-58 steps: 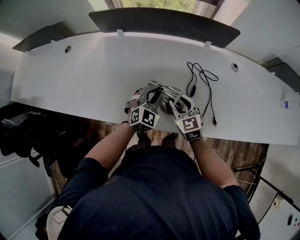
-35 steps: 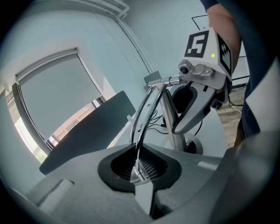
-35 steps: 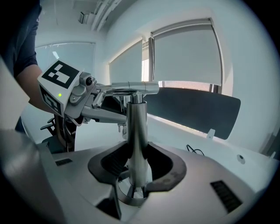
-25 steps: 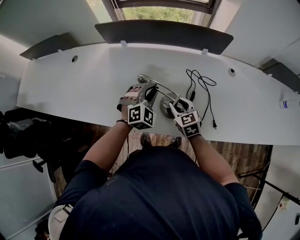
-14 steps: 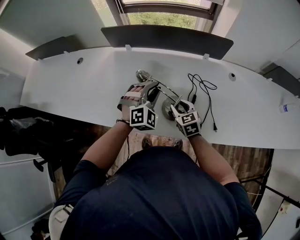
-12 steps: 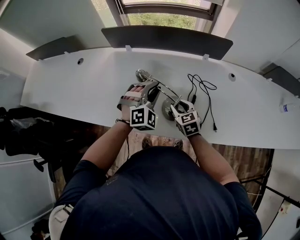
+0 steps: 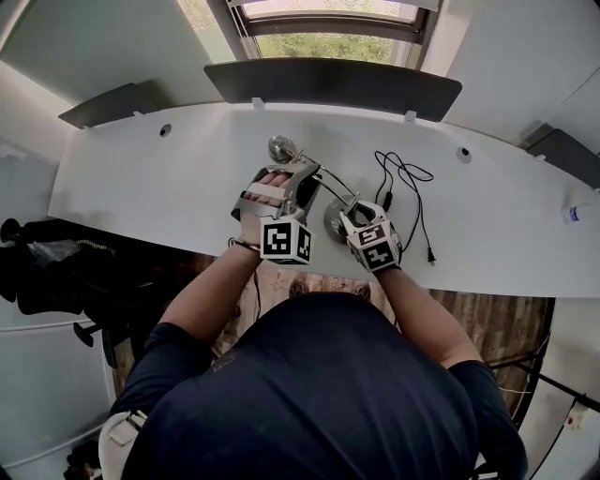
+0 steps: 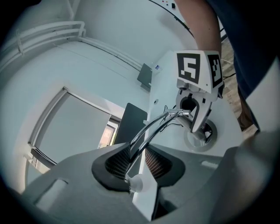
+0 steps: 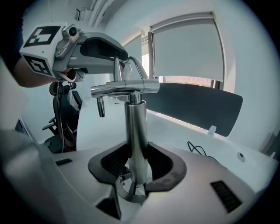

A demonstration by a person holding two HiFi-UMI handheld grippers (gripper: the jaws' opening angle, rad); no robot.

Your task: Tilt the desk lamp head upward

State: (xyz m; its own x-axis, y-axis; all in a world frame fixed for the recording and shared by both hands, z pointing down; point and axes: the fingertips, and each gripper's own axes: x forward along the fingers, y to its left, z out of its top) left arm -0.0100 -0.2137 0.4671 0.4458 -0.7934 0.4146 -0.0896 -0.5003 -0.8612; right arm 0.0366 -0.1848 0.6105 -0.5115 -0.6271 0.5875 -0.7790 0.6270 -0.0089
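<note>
**Two Grippers Set on a Desk Lamp**

The desk lamp [image 7: 323,192] stood on the white desk [image 7: 169,178], directly ahead of both grippers. The right gripper [image 9: 138,168] was closed on the upright chrome lamp post [image 9: 134,127]. Its two dark pads pinched the post from either side, just above the round lamp base [image 7: 330,223], which lay below the jaws. Above those jaws the post ended in a horizontal chrome joint [image 9: 127,89].

The left gripper [image 8: 137,159] was set about the curved lamp arm [image 8: 151,129], up and to the left of the right gripper's jaws. Its jaws were opening. The arm ran lengthwise between the ribbed pads [image 8: 117,161] with gaps showing beside it, so the pads did not press on it. A small white rounded part [image 8: 135,183] sat low between the same jaws, close to the camera; what it was could not be told.

The lamp head [image 7: 280,148] lay just beyond the left gripper's jaw tips, on the side away from the person. Its tilt could not be read.

A black cable [image 7: 405,183] lay in loose loops on the desk to the right of the right gripper's jaws, apart from them. A dark panel [image 7: 328,80] ran along the desk's far edge, well beyond both pairs of jaws, below a window [image 7: 319,19].
</note>
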